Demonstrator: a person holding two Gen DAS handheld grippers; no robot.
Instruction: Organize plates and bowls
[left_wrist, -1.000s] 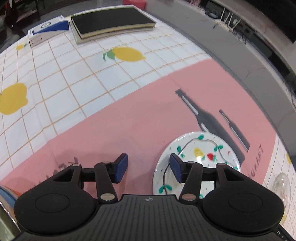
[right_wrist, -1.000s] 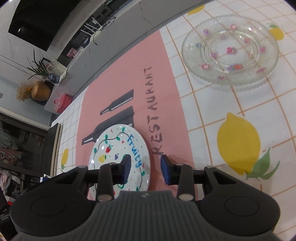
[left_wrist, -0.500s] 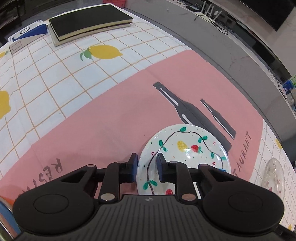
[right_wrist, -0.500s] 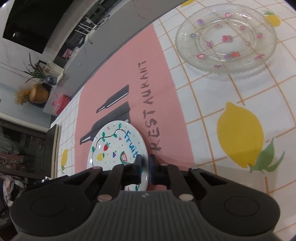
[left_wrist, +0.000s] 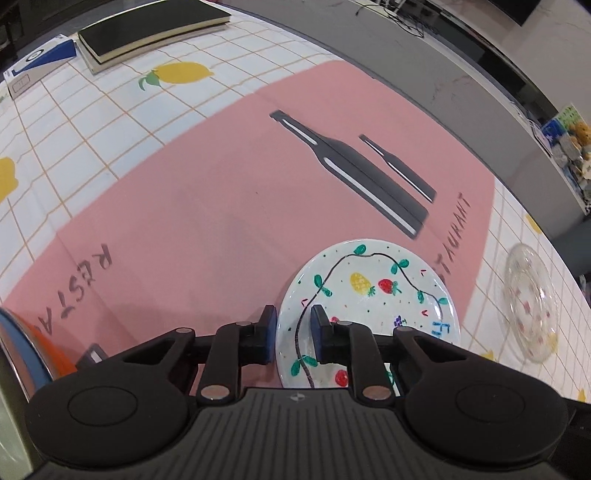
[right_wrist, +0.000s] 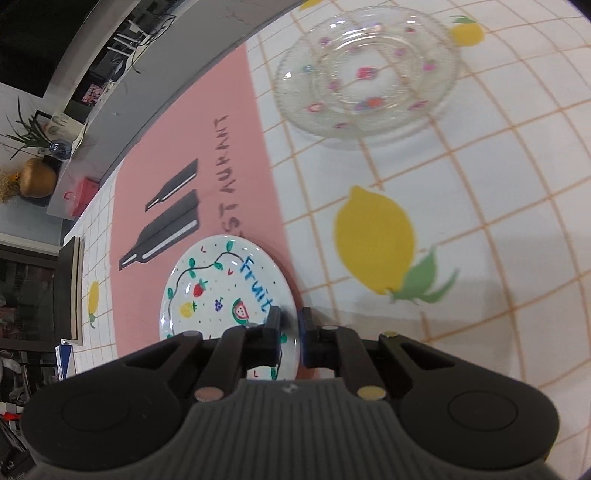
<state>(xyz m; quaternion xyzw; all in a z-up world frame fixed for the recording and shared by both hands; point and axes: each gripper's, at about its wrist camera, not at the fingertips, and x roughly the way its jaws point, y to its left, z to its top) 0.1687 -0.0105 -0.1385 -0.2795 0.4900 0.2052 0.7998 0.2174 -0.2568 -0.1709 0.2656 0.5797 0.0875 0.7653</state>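
Your left tongs (left_wrist: 293, 334) and right tongs (right_wrist: 289, 332) each pinch the fruit plate (left_wrist: 373, 291) rim, opposite edges; glass plate (right_wrist: 365, 70) well apart.

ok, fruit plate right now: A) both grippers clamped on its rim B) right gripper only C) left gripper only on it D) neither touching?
A: the left gripper pinches one edge of the fruit plate and the right gripper pinches the opposite edge.
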